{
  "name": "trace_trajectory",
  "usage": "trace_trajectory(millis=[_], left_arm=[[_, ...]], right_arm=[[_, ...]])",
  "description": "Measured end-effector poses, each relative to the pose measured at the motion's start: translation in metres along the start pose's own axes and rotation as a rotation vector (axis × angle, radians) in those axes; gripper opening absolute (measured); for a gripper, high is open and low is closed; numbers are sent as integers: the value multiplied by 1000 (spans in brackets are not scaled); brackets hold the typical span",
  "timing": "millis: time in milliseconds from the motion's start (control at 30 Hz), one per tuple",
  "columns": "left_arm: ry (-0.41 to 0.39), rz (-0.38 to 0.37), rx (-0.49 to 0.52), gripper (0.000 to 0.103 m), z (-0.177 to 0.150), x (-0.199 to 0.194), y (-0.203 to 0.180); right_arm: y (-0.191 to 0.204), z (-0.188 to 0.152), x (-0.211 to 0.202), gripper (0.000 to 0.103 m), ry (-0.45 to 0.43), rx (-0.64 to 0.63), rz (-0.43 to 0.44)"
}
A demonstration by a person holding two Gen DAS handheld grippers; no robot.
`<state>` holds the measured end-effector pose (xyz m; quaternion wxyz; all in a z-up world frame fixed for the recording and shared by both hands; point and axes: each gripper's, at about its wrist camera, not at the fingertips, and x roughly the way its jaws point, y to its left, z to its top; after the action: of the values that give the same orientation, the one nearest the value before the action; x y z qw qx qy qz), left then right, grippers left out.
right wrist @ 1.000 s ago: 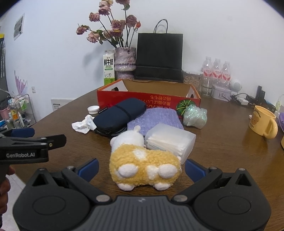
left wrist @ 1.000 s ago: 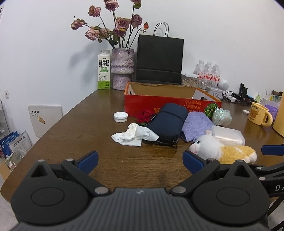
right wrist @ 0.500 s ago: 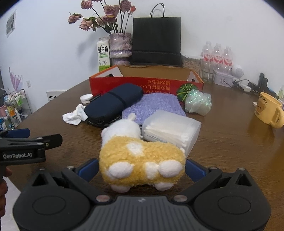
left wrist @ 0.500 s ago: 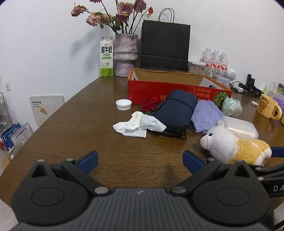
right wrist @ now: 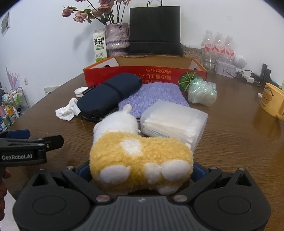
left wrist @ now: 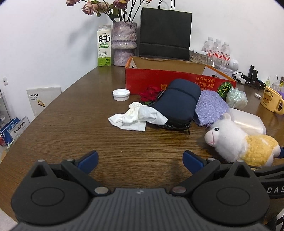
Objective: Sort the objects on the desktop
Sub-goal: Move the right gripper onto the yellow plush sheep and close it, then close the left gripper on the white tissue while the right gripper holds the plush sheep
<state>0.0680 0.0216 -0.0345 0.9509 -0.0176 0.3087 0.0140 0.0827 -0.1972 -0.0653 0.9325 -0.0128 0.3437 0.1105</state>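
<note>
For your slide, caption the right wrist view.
Open right claw straddles a yellow-and-white plush sheep on the wooden table.

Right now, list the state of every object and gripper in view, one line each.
left gripper: open, empty, over bare table
right gripper: open, fingers either side of the plush toy
plush toy: lying on the table, not yet squeezed
red box: open top
navy pouch: zipped, lying flat
tissue: crumpled
white cap: loose, off any bottle

Plush sheep (right wrist: 140, 158) hides right jaws' tips; flowers (left wrist: 106, 7) cut off at top edge.
</note>
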Motion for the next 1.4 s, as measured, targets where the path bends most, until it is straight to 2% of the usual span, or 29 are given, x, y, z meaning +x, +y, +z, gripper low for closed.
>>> trace_trajectory(millis=[367, 900, 1200, 1400], left_arm=[[25, 10, -5, 103, 2, 12, 1], [26, 15, 6, 103, 6, 17, -1], [-6, 38, 11, 103, 26, 17, 8], [9, 57, 19, 103, 44, 28, 17]], right_arm=[[0, 5, 10, 103, -21, -13, -6], [-5, 1, 3, 96, -90, -15, 48], [-5, 8, -9, 96, -156, -32, 54], [-4, 19, -12, 96, -189, -44, 62]])
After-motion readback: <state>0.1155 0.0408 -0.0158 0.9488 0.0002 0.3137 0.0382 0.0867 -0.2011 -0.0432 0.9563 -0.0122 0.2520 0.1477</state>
